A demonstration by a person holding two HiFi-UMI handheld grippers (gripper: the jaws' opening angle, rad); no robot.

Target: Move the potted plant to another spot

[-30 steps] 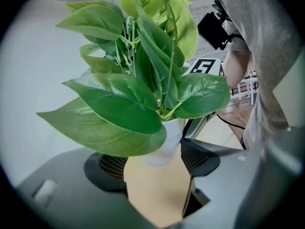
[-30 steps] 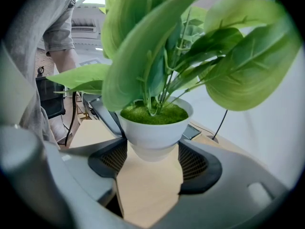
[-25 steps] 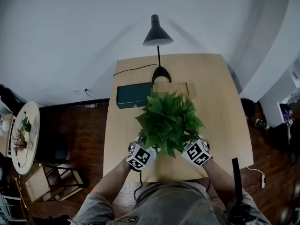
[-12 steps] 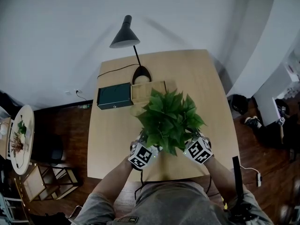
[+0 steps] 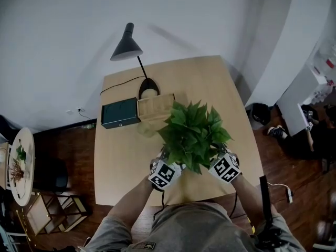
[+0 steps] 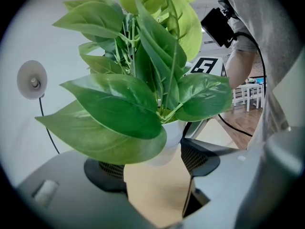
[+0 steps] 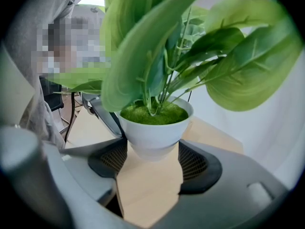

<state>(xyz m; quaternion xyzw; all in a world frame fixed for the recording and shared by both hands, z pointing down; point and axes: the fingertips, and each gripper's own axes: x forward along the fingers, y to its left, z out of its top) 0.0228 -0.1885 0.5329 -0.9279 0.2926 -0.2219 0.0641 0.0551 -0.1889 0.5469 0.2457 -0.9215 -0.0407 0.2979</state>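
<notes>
The leafy green potted plant [image 5: 193, 135] in its white tapered pot [image 7: 155, 133] has shifted right, further from the black cone-shaded desk lamp [image 5: 126, 46] and the dark green flat box [image 5: 119, 113]. It is now over the right front of the pale wooden table [image 5: 118, 161] (whether its base touches, I cannot tell). The left gripper [image 5: 167, 168] and right gripper [image 5: 221, 164] each clamp the pot's lower wall from opposite sides.

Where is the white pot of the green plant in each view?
Head view: not visible; the green leaves at centre hide it.
Left gripper view: round white pot low centre, between the jaws, half behind leaves.
Right gripper view: the pot at centre, between the jaws.
Shared landmark: light wooden table.
</notes>
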